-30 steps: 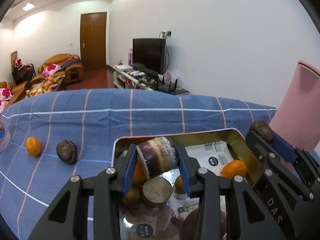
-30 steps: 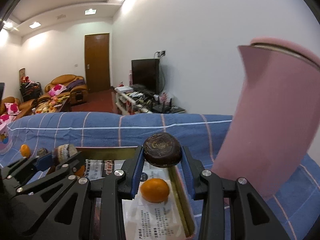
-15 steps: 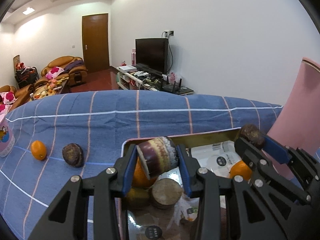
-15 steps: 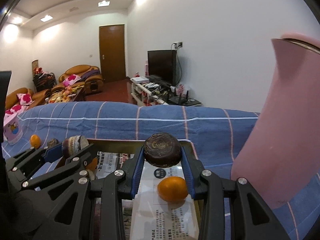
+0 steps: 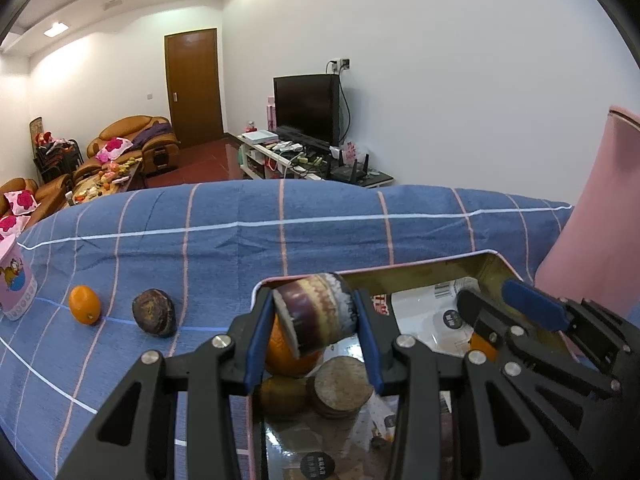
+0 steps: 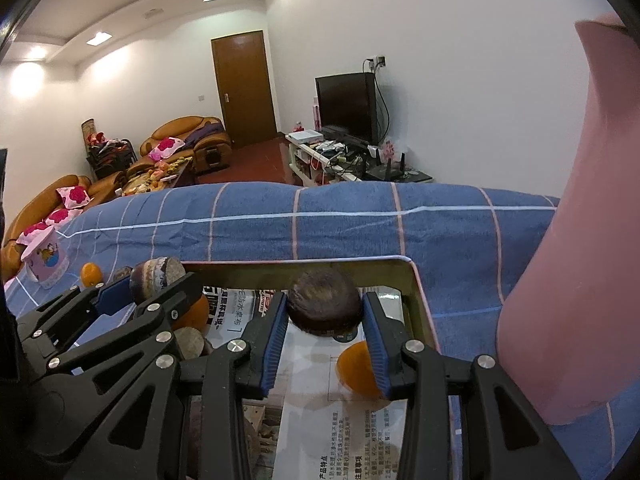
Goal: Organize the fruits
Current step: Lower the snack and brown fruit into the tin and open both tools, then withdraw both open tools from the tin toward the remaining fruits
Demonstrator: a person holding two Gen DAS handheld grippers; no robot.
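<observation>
Our left gripper (image 5: 316, 322) has its fingers (image 5: 256, 340) clamped on a banded purple-brown fruit piece (image 5: 314, 316), held above the left end of the tin (image 5: 412, 274). Our right gripper (image 6: 324, 334) is over the tin's right end, and its fingers (image 6: 274, 340) are spreading apart around a dark round fruit (image 6: 324, 306); the fruit sits between the blue pads, and we see a thin gap at the right pad. Under the left gripper, inside the tin, lie an orange (image 5: 290, 356), a darker fruit (image 5: 282, 394) and a cut brown disc (image 5: 344, 382). Under the right gripper, near the tin's right wall, rests a second orange (image 6: 356, 370) on printed paper (image 6: 316, 412) lining the tin's floor. The tin stands on a blue checked cloth (image 5: 224, 248) covering the worktop. Left of the tin, on the cloth, sit another dark fruit (image 5: 154, 312) and, farther left, a small orange (image 5: 84, 305), with a pink carton (image 5: 14, 282) beyond them at the cloth's left edge. Right of the tin rises a pink chair back (image 6: 592, 240). Behind the worktop, far from the tin, we see a television (image 5: 308, 108), a wooden door (image 5: 194, 86) and brown sofas (image 5: 132, 148).
</observation>
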